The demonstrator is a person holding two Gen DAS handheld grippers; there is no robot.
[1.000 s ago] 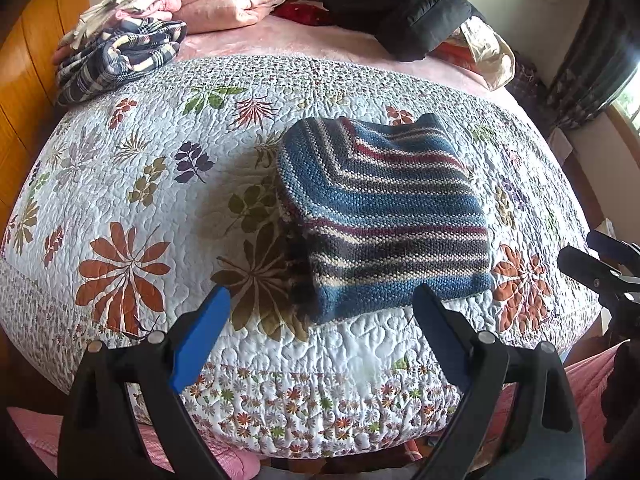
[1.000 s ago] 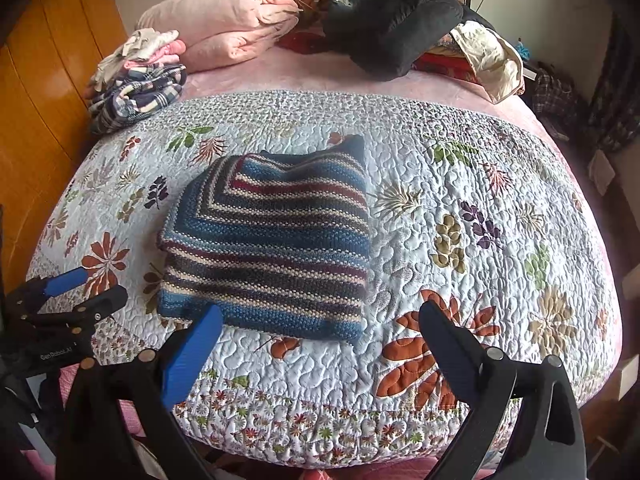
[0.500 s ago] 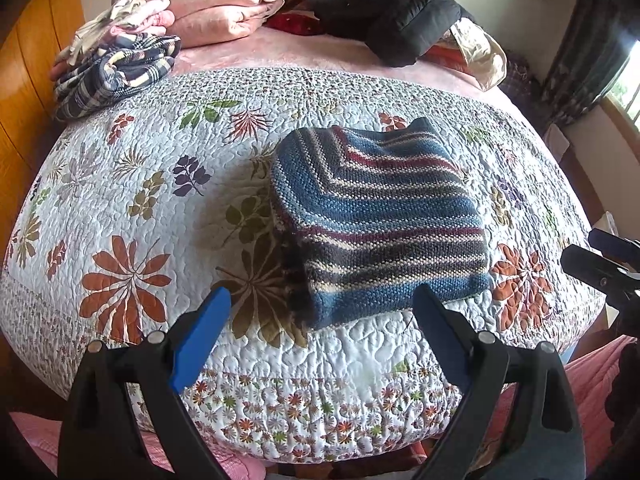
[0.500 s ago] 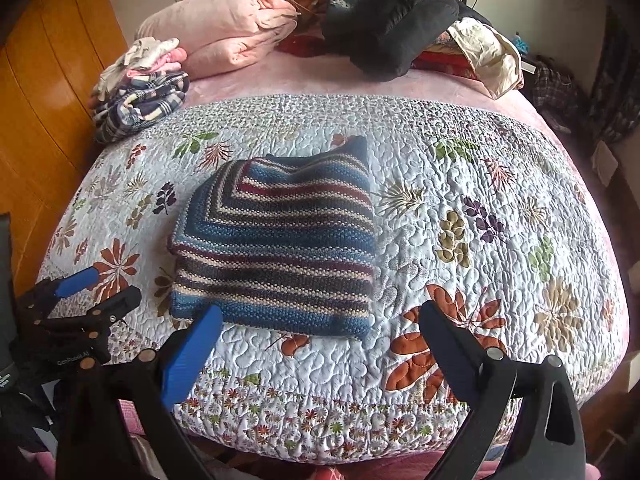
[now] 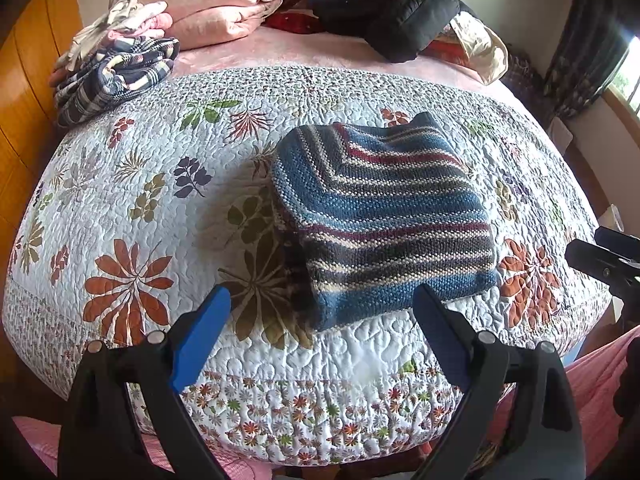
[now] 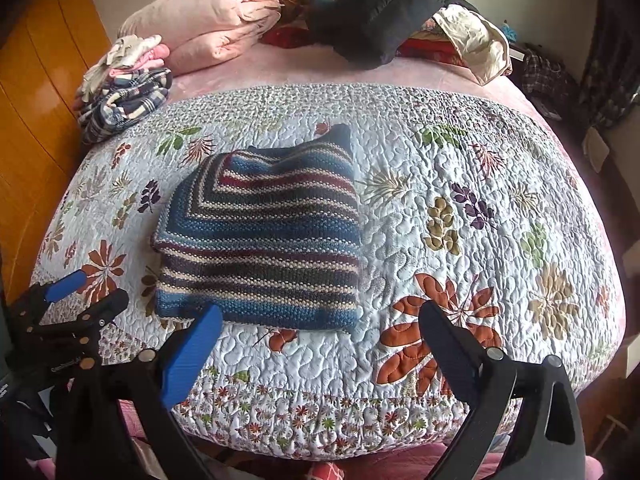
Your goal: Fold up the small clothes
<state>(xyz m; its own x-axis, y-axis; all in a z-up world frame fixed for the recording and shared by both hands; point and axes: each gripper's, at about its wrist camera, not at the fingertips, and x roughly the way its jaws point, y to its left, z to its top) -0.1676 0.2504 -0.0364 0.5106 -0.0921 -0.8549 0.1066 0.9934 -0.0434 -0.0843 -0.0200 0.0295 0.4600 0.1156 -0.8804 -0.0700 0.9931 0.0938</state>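
A blue, maroon and cream striped knitted garment [image 5: 384, 220] [image 6: 264, 236] lies folded into a rough square on the floral quilt [image 5: 132, 208] [image 6: 480, 208]. My left gripper [image 5: 322, 312] hovers open over the quilt's near edge, just short of the garment's front corner, holding nothing. In the right wrist view my right gripper [image 6: 320, 332] is also open and empty, in front of the garment's near right corner. The left gripper [image 6: 86, 290] shows at that view's left edge, and the right gripper [image 5: 600, 248] at the left wrist view's right edge.
A plaid and pink stack of clothes [image 5: 116, 68] [image 6: 124, 92] sits at the far left by the wooden wall. Pink bedding [image 5: 208, 8], a black jacket [image 5: 396, 12] and a cream cloth [image 6: 476, 40] lie at the head of the bed. Curtains [image 5: 580, 40] hang at right.
Both grippers have drawn back slightly from the bed and stayed open. The garment sits a little farther and smaller in both views; it has not been touched.
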